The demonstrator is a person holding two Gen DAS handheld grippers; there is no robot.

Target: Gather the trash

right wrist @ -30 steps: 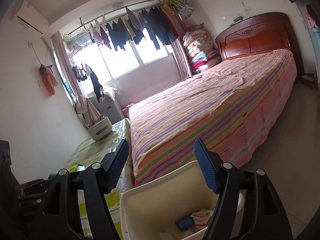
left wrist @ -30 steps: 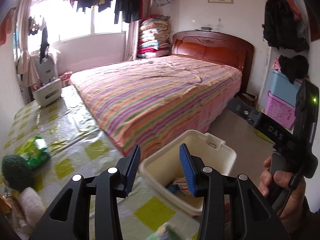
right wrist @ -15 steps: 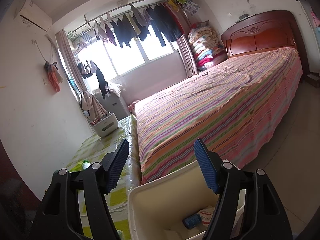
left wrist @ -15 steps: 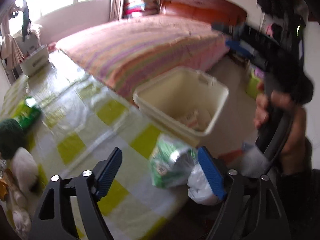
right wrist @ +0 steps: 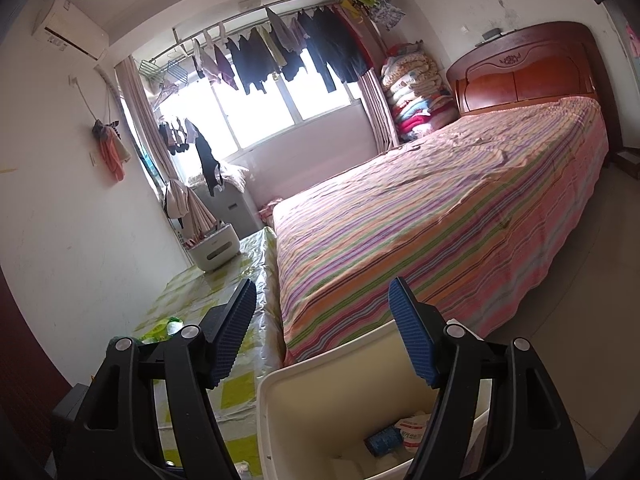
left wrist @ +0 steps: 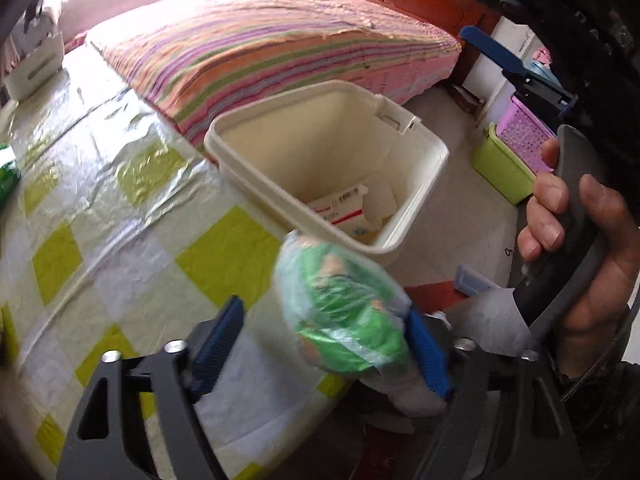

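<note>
A crumpled green and clear plastic wrapper point(left wrist: 344, 304) lies at the near edge of the checked table point(left wrist: 120, 208). My left gripper point(left wrist: 324, 340) is open around it; the wrapper is against the right pad point(left wrist: 428, 356), with a gap to the left pad point(left wrist: 218, 336). A cream trash bin point(left wrist: 416, 184) stands just beyond the table edge with paper scraps inside. My right gripper point(right wrist: 324, 332) is open and empty above the bin point(right wrist: 288, 412), and it also shows at the right of the left wrist view point(left wrist: 516, 64).
A striped bed point(left wrist: 272, 40) runs along the table's far side. Green and purple baskets point(left wrist: 508, 156) stand on the floor at the right. A white appliance point(right wrist: 214, 248) sits at the table's far end. Green packaging point(right wrist: 164, 326) lies on the table's left.
My left gripper has tilted down and moved in on the green wrapper, which now sits between its open fingers. The right gripper has stayed open above the bin.
</note>
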